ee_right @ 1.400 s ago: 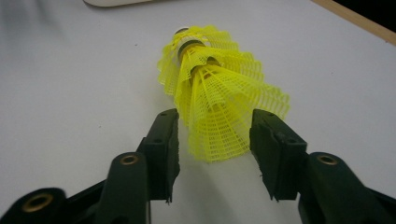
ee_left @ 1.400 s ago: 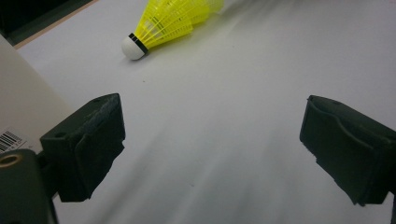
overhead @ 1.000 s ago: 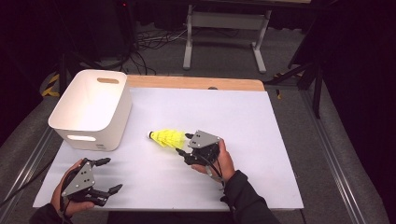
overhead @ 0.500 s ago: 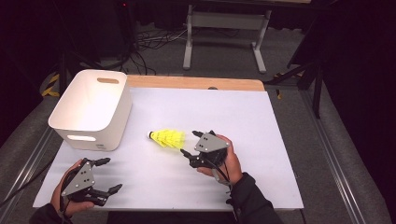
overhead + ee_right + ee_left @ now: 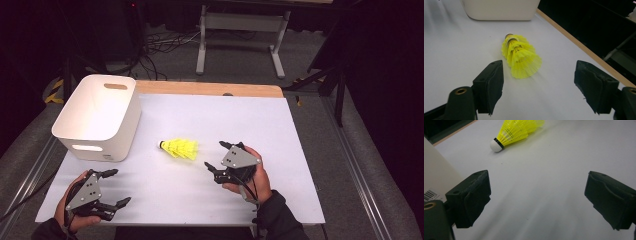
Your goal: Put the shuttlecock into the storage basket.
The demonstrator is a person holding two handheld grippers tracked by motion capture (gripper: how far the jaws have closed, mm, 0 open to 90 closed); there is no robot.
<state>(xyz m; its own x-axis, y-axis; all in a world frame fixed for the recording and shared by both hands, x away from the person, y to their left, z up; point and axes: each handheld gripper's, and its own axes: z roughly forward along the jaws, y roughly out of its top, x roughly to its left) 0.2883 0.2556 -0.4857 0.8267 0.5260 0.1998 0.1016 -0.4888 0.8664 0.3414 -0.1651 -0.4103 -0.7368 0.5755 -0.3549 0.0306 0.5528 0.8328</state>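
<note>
stacked yellow shuttlecocks (image 5: 180, 148) lie on their side on the white table (image 5: 300, 150), just right of the white bin (image 5: 100, 117); right gripper (image 5: 220, 157), jaws just opening, stands empty near them; left gripper (image 5: 114, 187) open, empty

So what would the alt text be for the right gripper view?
A stack of yellow plastic mesh shuttlecocks lies on its side on the white table, just beyond the right gripper, whose two black jaws stand wide open with nothing between them. A white plastic bin sits behind.
</note>
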